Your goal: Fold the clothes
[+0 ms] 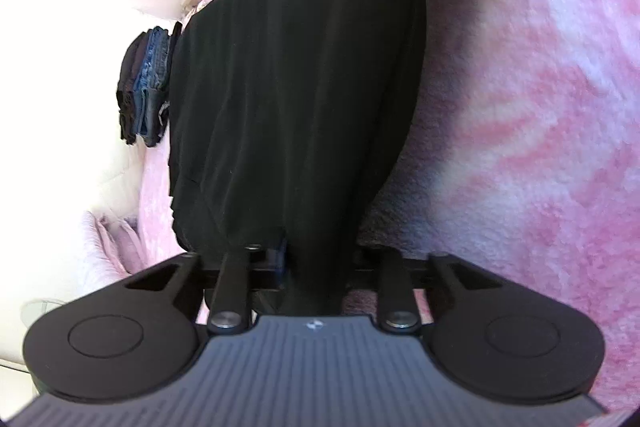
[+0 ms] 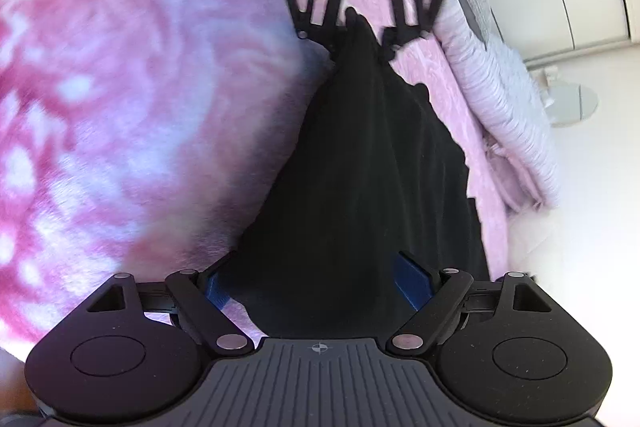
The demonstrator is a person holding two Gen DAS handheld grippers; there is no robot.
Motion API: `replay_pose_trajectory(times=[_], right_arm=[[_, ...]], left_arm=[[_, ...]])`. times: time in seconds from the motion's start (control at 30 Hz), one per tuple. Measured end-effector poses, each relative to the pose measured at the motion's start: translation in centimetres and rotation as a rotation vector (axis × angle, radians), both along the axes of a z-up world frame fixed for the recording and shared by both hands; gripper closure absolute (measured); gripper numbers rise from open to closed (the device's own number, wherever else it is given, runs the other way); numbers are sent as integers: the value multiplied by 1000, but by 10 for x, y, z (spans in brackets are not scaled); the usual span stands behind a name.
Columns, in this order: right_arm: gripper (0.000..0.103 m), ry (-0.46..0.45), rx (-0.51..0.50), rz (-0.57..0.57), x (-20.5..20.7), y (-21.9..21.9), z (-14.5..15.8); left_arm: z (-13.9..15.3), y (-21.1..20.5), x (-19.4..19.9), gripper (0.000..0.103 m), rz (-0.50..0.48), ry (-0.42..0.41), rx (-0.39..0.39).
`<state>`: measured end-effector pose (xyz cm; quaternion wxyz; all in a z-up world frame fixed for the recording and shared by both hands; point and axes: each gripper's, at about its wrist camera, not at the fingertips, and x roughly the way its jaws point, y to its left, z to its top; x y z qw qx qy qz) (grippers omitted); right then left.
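Black garment [image 1: 296,75], stretched lengthwise between my two tools on the pink patterned blanket [image 1: 540,147]. Its long axis runs straight from one gripper to the other, so each wrist camera looks down the cloth toward the opposite tool.

My left gripper [image 1: 312,267] has its jaws drawn close together, and a bunched end of the cloth passes between them; I read this as a pinch. The right wrist view confirms it: the left gripper [image 2: 362,27] sits at the far end with fabric gathered to a peak in its jaws.

My right gripper [image 2: 320,283] stands spread wide, blue pads [image 2: 412,283] showing on either side of the near end. The cloth lies between the pads, but they do not appear to press it. Closing here looks like the next requirement before any lift or fold.

One side is open blanket, giving free room to swing the garment. On the other side the bed edge [image 2: 500,147] runs close alongside the cloth's long edge, with bare floor beyond. A stack of folded clothes [image 1: 146,87] rests further along that edge.
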<state>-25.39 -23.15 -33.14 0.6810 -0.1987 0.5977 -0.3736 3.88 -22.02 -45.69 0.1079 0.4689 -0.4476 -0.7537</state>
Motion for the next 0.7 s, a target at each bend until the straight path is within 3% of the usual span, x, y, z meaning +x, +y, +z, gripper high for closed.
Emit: replay_pose_trajectory(times=[0.07,0.2,0.37,0.57,0.7], right_arm=[[71,-40,45,-24,-8,-5,11],[79,-128,101,-42,-19,-9,44],[79,-203,174,-5,-13,7,90],[79,-348,411,47,1,50,145],[79,-417,501,55,2,60,178]], left_arm=[[11,-2,0,90,5,8,31],[37,-3,3,91,10,5,69],[72,16,25,92,10,-37,140],[121,81,67,92,6,-150,304],[159,82,65,91,22,-181,361]])
